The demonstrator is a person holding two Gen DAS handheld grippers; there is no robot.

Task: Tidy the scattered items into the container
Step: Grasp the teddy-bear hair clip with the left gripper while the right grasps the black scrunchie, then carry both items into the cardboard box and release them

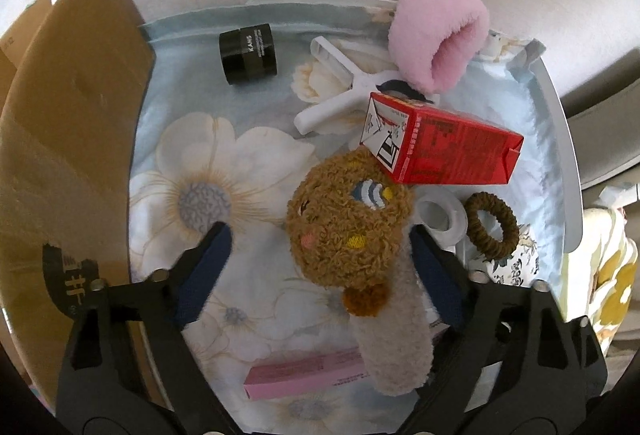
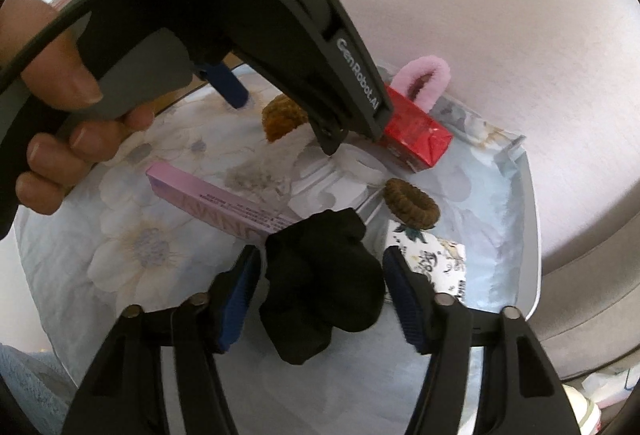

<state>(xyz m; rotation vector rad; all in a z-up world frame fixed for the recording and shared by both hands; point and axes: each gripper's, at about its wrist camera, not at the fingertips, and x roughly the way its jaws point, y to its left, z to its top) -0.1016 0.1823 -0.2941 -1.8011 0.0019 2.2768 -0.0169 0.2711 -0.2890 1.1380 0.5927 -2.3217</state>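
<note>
A white container (image 1: 560, 139) lined with floral cloth (image 1: 192, 171) holds several items. My left gripper (image 1: 320, 231) is open above it, its pads either side of a brown plush face on a grey strap (image 1: 348, 227) that lies on the liner. My right gripper (image 2: 320, 253) hangs over the container's near side. Both pads press a black cloth bundle (image 2: 320, 287). Inside lie a red carton (image 1: 444, 143), a pink fluffy band (image 1: 436, 39), a black jar (image 1: 248, 53), a brown scrunchie (image 1: 492, 225), a pink box (image 1: 304, 375) and a white plastic piece (image 1: 344, 91).
Brown cardboard (image 1: 68, 139) stands against the container's left side. A floral-printed packet (image 2: 436, 263) lies by the right wall. The left gripper's body (image 2: 280, 15), held by a hand (image 2: 52, 75), fills the upper right wrist view. A pale wall is behind.
</note>
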